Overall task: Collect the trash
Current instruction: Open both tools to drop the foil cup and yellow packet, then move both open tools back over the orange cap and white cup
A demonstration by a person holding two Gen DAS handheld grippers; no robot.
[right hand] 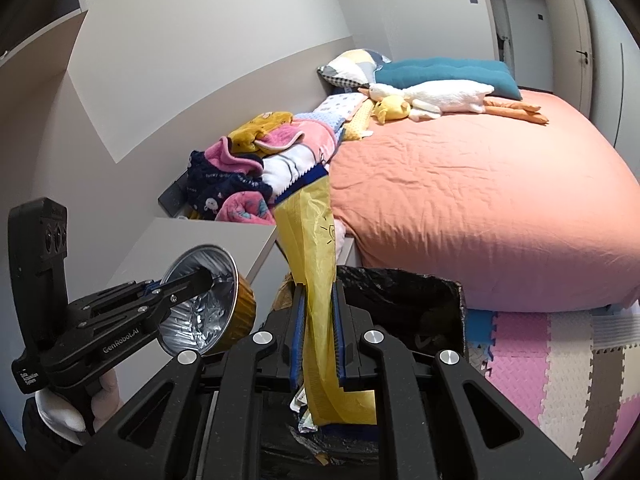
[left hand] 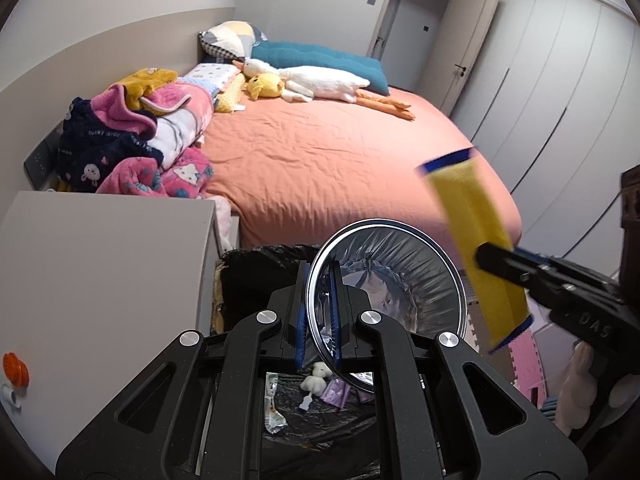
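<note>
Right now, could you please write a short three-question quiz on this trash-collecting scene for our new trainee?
1. True or false: the left gripper grips the foil cup by its rim.
2. What is between the right gripper's fingers? A) yellow wrapper B) plush goose C) pink blanket
3. What colour liner does the trash bin below both grippers have?

Key: 1 true; 2 A; 3 black.

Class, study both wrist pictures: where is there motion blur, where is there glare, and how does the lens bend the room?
Left wrist view: the yellow wrapper is smeared by motion, the foil cup rim glints. Right wrist view: the wrapper is sharp; light glares inside the cup. Both views: fisheye curves the walls and bed, corners dark.
</note>
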